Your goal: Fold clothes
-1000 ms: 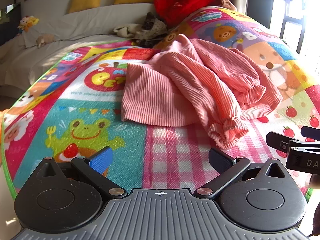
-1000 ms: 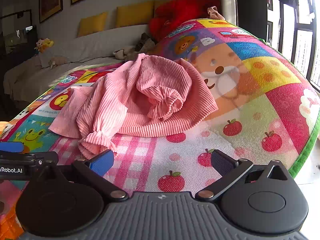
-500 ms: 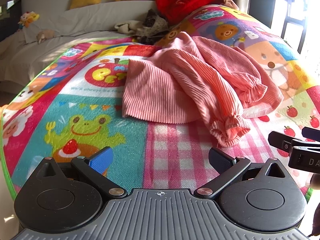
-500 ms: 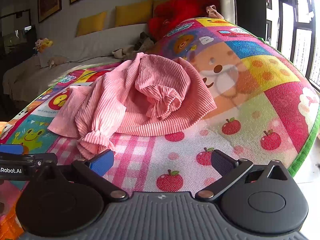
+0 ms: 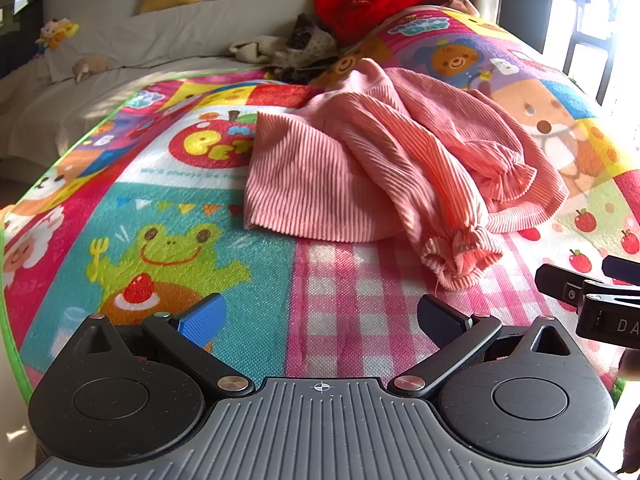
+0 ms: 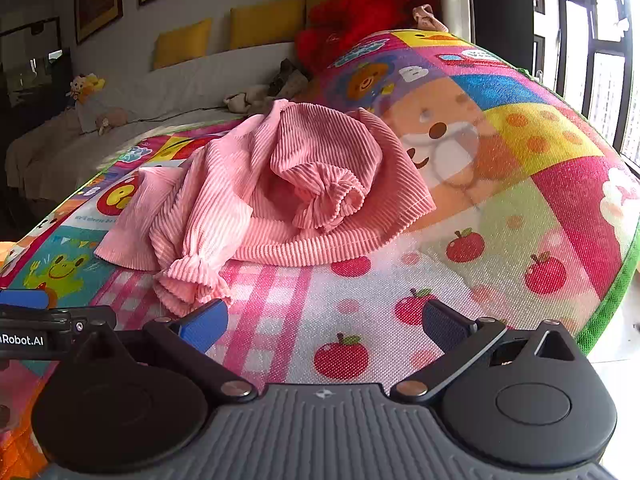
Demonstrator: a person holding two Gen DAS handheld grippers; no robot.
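Pink ribbed top (image 5: 360,168) lies crumpled on a bright cartoon play mat (image 5: 168,216), unfolded, just ahead of both handheld grippers. Nearest, the left gripper (image 5: 320,316) hovers over the pink checked patch with its jaws spread wide and nothing between them. Beside it, the right gripper (image 6: 322,320) is equally wide and empty above the apple print.

Just beyond lies a gathered sleeve cuff (image 5: 460,256), the closest part of the garment. A good start would probably be to pinch this cuff and the far hem, then draw the cloth flat before any fold; grabbing the bunched middle risks lifting several layers at once.

From the left wrist, the flat left edge of the top shows clearly. From the right wrist, a second sleeve cuff (image 6: 332,196) appears curled on top, and the right hem is plain.

Farther back stand yellow cushions (image 6: 224,36) against the wall.
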